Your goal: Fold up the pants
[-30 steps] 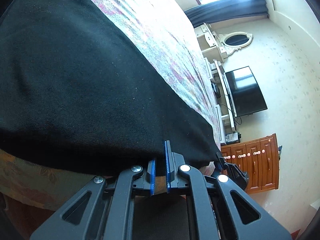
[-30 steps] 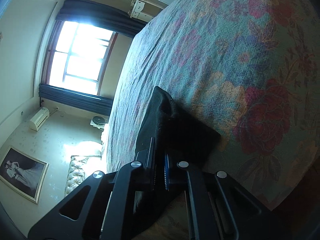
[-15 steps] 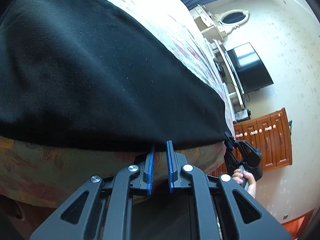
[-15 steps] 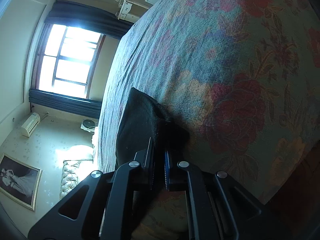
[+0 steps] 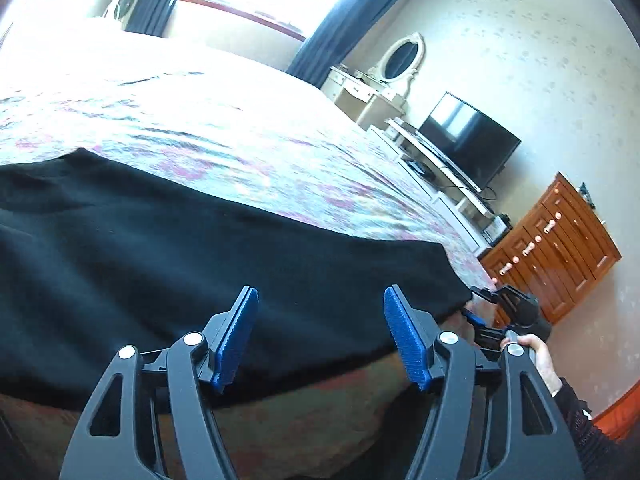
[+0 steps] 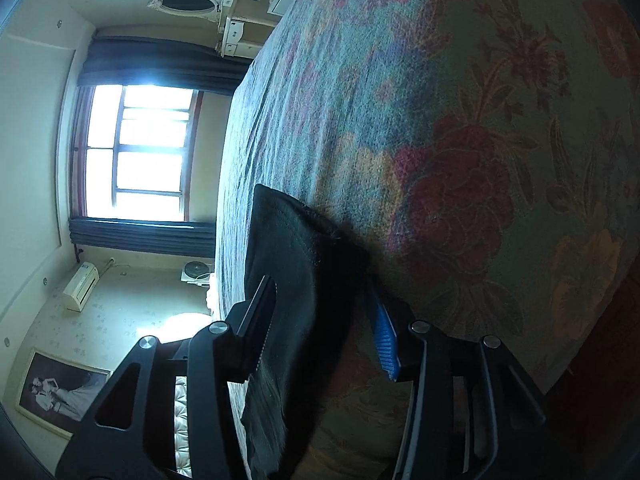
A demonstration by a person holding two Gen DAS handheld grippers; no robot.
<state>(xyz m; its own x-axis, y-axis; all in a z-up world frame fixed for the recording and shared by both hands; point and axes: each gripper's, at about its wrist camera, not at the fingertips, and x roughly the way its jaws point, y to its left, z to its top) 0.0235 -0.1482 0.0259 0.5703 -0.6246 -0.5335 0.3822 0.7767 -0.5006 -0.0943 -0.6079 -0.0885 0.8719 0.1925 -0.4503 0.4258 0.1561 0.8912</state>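
Opening both my left gripper (image 5: pixel 320 332) and right gripper (image 6: pixel 324 320), jaws spreading clear of the black pants (image 5: pixel 200 248) along the bed (image 5: pixel 240 140) edge, its corner between my right pads

My bed (image 5: pixel 280 152) w/ floral cover fills most of my left view, running from 9 o'clock toward 3. Black pants (image 5: pixel 180 264) lie flat on it along the near edge, approx 7 to 4 o'clock, hem draping over the side. Right view: pants corner (image 6: pixel 296 248) at 6.

Probably home bedroom: bed (image 5: pixel 248 136); dressing table (image 5: pixel 372 92); television (image 5: pixel 468 140)
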